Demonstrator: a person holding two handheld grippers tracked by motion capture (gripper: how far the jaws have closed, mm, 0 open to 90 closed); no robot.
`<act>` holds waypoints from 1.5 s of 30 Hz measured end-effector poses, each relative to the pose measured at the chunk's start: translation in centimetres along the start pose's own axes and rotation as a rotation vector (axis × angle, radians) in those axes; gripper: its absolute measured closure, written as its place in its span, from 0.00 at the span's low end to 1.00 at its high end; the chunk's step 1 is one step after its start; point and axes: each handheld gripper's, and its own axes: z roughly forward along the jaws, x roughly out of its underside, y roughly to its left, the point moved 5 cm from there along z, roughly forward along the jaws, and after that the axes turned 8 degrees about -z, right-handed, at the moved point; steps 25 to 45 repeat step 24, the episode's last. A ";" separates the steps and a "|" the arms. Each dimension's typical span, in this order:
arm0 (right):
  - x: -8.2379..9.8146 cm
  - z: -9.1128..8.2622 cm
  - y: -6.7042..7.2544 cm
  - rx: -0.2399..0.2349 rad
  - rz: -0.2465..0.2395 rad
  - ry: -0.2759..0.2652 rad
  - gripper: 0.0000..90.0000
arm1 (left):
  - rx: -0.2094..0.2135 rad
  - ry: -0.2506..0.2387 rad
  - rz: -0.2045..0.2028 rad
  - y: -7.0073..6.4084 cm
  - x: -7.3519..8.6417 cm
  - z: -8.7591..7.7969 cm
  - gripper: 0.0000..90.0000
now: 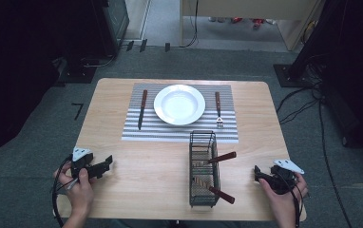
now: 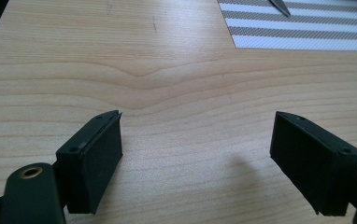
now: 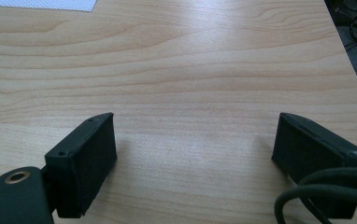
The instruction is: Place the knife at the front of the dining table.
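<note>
A white plate (image 1: 179,104) sits mid-way on a grey striped placemat (image 1: 137,130), with a brown-handled knife (image 1: 142,109) to its left and a brown-handled fork (image 1: 218,110) to its right. Nearer me, a black wire cutlery basket (image 1: 203,172) holds two utensils whose brown handles (image 1: 222,157) stick out to the right. My left gripper (image 1: 104,164) rests open at the front left over bare wood, nothing between its jaws (image 2: 197,135). At the front right my right gripper (image 1: 257,172) is open and empty as well (image 3: 195,135).
The wooden table (image 1: 122,190) stands on grey carpet. The left gripper view catches the placemat's corner (image 2: 307,28) and the knife tip (image 2: 279,5). The table's right edge (image 3: 349,60) is near the right gripper, with cables on the floor beyond it.
</note>
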 end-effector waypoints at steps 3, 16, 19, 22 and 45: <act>0.0 0.0 0.0 0.000 0.000 0.000 0.15 | -0.031 0.002 0.007 -0.3 0.0 0.1 0.19; 0.0 0.0 0.0 0.000 0.000 0.000 0.15 | -0.103 0.027 0.085 -1.0 0.2 0.6 0.17; 0.0 0.0 0.0 0.000 0.000 0.000 0.15 | -0.103 0.027 0.085 -1.0 0.2 0.6 0.17; 0.0 0.0 0.0 0.000 0.000 0.000 0.15 | -0.103 0.027 0.085 -1.0 0.2 0.6 0.17; 0.0 0.0 0.0 0.000 0.000 0.000 0.15 | -0.106 0.029 0.084 -1.0 0.2 0.7 0.15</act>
